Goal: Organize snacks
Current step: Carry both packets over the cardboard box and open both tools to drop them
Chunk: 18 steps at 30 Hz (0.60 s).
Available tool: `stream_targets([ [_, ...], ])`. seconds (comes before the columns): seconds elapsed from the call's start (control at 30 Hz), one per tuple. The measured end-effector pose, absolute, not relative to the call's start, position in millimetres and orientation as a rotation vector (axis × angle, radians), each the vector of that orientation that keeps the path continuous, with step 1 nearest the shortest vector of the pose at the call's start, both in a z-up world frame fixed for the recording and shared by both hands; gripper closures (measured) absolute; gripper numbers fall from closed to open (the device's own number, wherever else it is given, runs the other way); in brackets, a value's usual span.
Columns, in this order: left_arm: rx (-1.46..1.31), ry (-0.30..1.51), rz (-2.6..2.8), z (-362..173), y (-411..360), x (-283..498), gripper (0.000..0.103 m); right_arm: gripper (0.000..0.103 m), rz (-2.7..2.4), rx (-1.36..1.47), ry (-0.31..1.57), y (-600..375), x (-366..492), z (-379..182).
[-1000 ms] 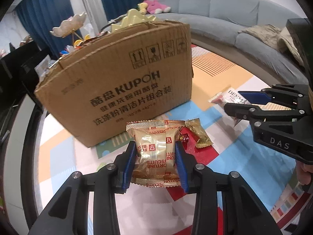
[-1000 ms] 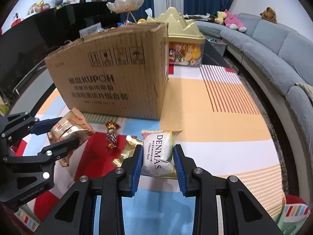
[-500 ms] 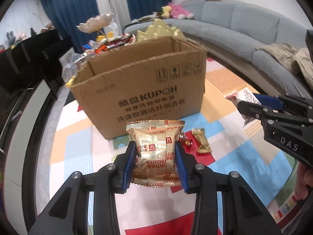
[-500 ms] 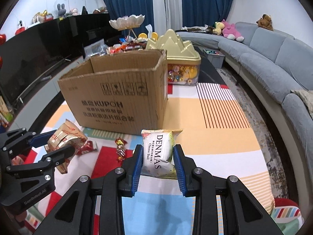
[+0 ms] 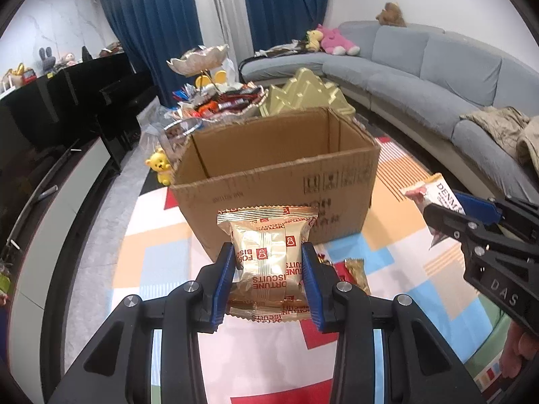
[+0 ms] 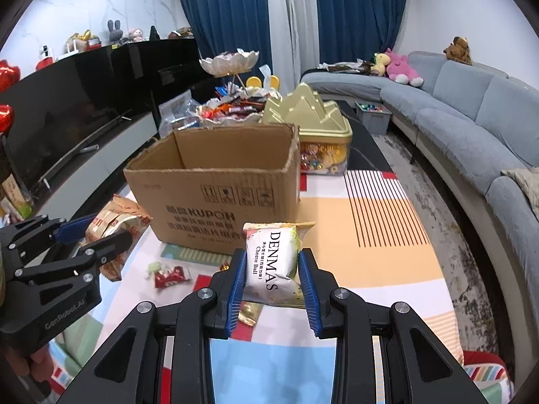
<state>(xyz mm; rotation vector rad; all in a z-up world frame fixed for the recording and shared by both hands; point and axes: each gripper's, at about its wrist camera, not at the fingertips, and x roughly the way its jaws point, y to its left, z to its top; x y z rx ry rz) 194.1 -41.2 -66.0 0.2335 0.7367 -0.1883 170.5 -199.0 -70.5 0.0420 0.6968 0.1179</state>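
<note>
Left tool (image 5: 267,262) clenched on gold Fortune Biscuits pack (image 5: 266,256), frame centre | right tool (image 6: 272,271) gripping Denmas Cheese Ball pack (image 6: 273,262) | both raised before open cardboard box (image 6: 215,181), seemingly for dropping in

Living room, daylight-lit.
Grey sofa (image 6: 471,107) curves right; blue curtains (image 6: 229,10) behind; black cabinet (image 6: 84,101) left; colourful mat (image 6: 387,222) underfoot.

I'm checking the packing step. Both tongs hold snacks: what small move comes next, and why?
Probably carry the left tongs forward over the open box to drop the gold packet; it is gripped, and short of the rim.
</note>
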Motion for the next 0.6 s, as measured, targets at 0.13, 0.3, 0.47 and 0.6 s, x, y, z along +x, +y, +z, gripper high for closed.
stream_targets([
  [0.13, 0.227, 0.716, -0.179, -54.5, -39.6, 196.9, 0.064, 0.070, 0.126, 0.042, 0.680, -194.8, 172.0, -59.4],
  [0.3, 0.217, 0.693, -0.172, -39.9, -37.2, 206.6, 0.064, 0.070, 0.129, 0.043, 0.646, -191.1, 178.3, -42.3],
  [0.47, 0.215, 0.666, -0.169, -25.5, -35.6, 219.1, 0.064, 0.070, 0.129, 0.050, 0.618, -189.7, 188.5, -27.9],
  [0.6, 0.217, 0.649, -0.161, -15.1, -33.7, 232.5, 0.064, 0.070, 0.132, 0.056, 0.592, -187.3, 199.6, -16.2],
])
